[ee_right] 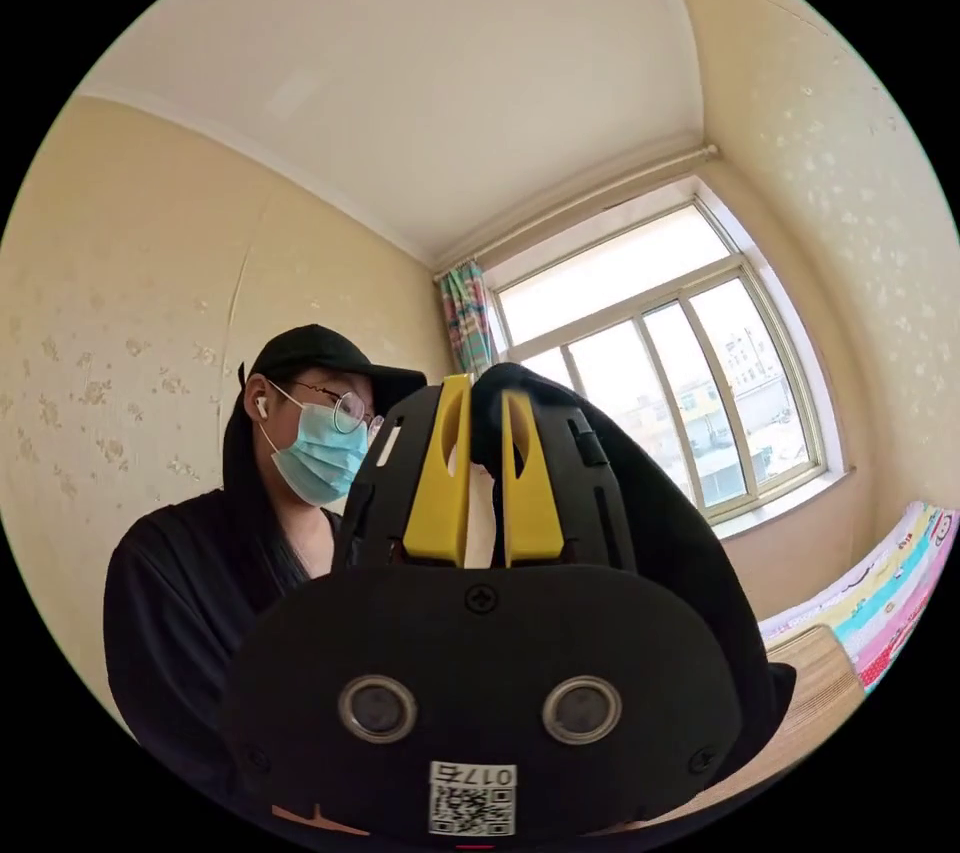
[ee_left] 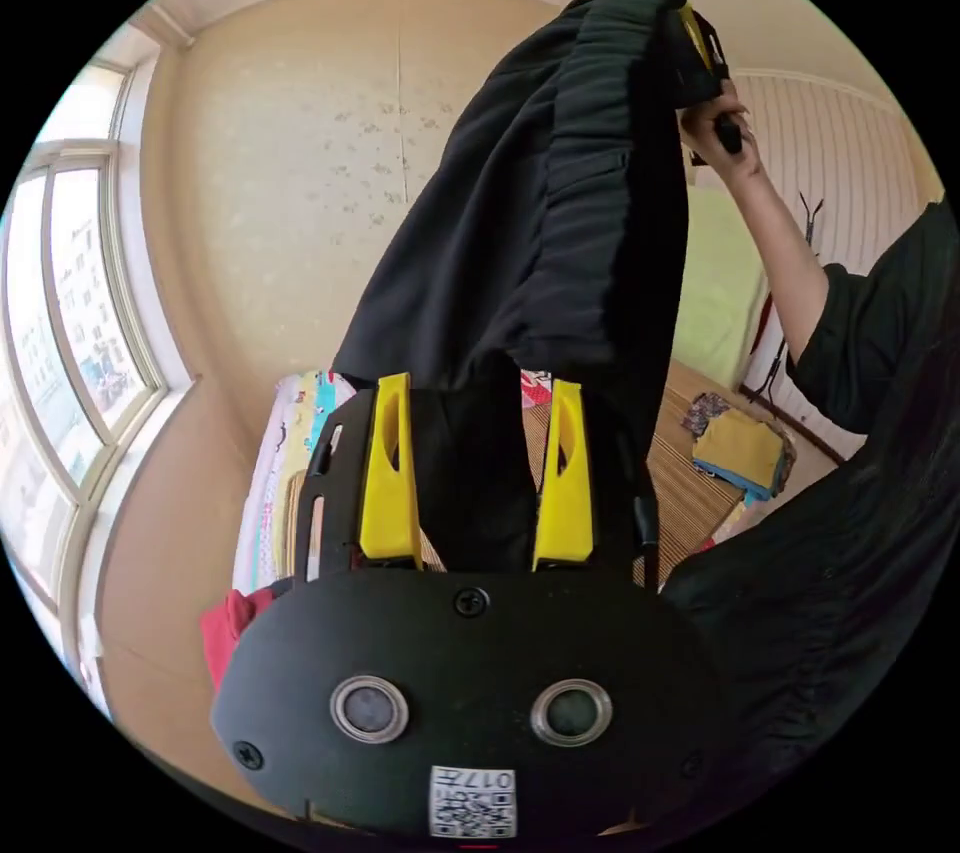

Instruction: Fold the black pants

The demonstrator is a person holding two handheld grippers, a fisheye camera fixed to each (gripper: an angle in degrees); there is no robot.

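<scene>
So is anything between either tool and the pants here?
Nothing visible. The left tool has the pants between its jaws, and the right tool is closed on black fabric at its tips; the pants hang in the air between them.

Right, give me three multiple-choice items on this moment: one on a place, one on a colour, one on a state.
1. Where are the black pants?
A. Flat on the bed
B. Held up in the air between the two hand-held grippers
C. On the floor

2. What colour are the fingers of the left hand-held gripper?
A. Yellow
B. Red
C. White

3. What state is the right hand-held gripper in?
A. Wide open, nothing in it
B. Lying on the mat
C. Closed on black fabric

Answers:
1 B: the cloth hangs from the raised gripper down to the near one.
2 A: both fingers show yellow against the black body.
3 C: its jaws pinch a fold of the pants.
</scene>
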